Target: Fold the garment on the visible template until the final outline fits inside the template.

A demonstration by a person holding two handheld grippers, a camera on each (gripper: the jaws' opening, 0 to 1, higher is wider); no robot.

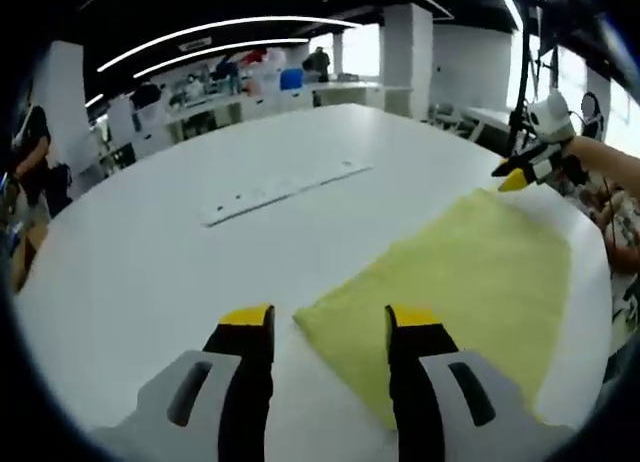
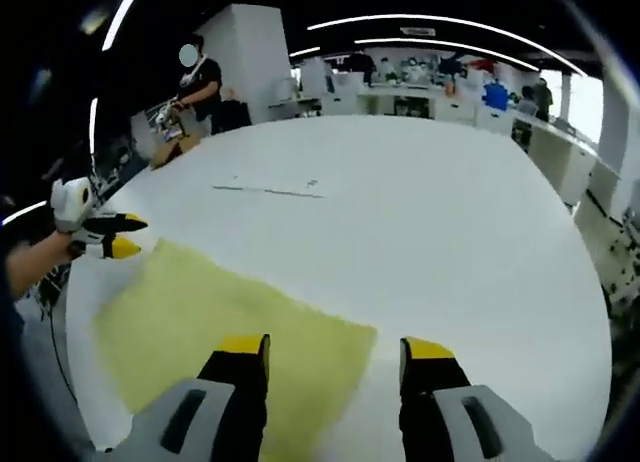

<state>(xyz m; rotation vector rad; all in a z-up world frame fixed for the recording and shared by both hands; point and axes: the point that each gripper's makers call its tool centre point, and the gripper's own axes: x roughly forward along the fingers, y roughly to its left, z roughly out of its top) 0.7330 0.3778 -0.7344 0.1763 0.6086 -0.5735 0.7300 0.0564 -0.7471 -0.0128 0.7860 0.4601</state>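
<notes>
Yellow cloth point(image 1: 450, 282), flat on white desk point(image 1: 180, 262), near edge: likely light, limp, non-slip; take by corners; left tongs point(image 1: 330, 327) spread over one corner, right tongs point(image 2: 335, 352) spread over another.

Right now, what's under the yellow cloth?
The yellow cloth lies flat on the white table. Anything between them, such as a template, is covered and cannot be seen.

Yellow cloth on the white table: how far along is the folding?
Done: the flat yellow cloth lies spread on the round white table, showing no fold I can make out. In hand: nothing; the left gripper and right gripper hover open at opposite corners. Left: gripping and all folds. No template outline is discernible.
</notes>
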